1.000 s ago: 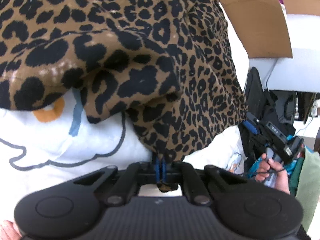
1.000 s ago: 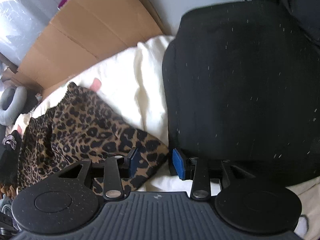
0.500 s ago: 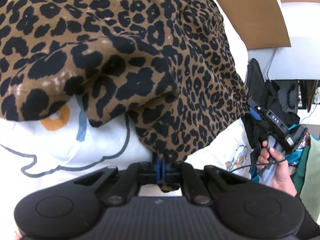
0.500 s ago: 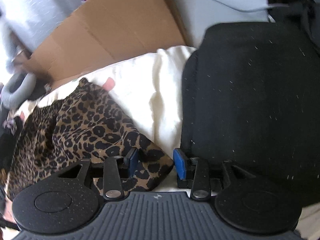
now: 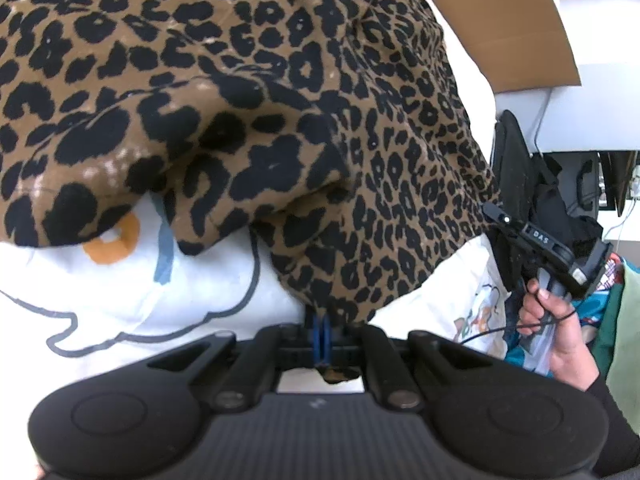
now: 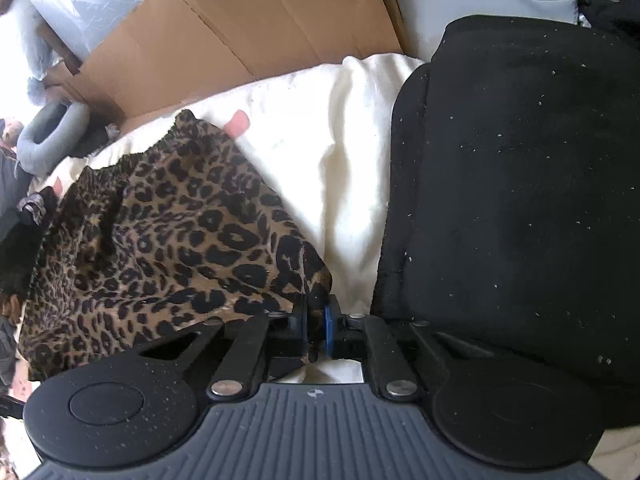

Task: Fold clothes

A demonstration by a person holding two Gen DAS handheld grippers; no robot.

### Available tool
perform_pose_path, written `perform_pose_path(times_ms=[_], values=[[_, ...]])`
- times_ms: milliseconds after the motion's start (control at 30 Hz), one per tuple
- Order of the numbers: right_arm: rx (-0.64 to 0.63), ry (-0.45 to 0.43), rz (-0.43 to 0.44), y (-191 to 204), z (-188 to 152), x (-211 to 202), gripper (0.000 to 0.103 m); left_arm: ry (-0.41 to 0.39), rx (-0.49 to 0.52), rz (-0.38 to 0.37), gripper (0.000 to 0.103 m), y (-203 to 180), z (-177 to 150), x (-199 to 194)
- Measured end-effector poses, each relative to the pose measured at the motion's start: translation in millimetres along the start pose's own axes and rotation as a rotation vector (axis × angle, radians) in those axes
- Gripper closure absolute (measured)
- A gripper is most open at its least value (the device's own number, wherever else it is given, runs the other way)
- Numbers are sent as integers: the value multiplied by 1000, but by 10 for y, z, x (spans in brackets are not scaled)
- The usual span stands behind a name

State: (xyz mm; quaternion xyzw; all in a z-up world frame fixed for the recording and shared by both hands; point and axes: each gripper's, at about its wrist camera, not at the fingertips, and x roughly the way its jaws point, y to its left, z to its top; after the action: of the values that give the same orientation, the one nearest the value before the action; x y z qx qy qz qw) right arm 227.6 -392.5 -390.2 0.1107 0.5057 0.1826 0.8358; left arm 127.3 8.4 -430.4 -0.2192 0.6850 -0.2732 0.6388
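A leopard-print garment lies bunched over a white printed sheet. My left gripper is shut on one corner of its hem. In the right wrist view the same leopard-print garment spreads to the left, and my right gripper is closing its jaws on another corner, the blue pads pinching the cloth. The right gripper also shows at the right of the left wrist view, held by a person's hand.
A black cushion lies close on the right of the right gripper. Brown cardboard stands behind the white bedding. A grey ring-shaped object sits at far left. Green and teal clothes lie beside the hand.
The right gripper's jaws, open around the garment corner before, have closed onto it. The left gripper keeps its grip; the garment has hardly shifted.
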Motion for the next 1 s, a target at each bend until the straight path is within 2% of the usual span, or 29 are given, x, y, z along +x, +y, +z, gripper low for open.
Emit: perform_pose_path(times_ms=[233,533,700,867,967,1000], values=[[13,11,-37,78,124,-208,98,4,12,-21,101,10,-9,-39],[10,79,-157,71,117,44,95,37,38,24,98,66,-2,120],[-18,42,-207,174,156,-103,82,34,99,33,84,-14,-37,-119],[-16,7,-205,277,134,-355,81,-48,142,79,78,9,-59,-461],[-19,-4,-178,381,103,-480,81,-95,160,126,63,60,-45,-577],[-21,-6,-164,420,93,-502,81,-104,160,139,63,90,-41,-597]])
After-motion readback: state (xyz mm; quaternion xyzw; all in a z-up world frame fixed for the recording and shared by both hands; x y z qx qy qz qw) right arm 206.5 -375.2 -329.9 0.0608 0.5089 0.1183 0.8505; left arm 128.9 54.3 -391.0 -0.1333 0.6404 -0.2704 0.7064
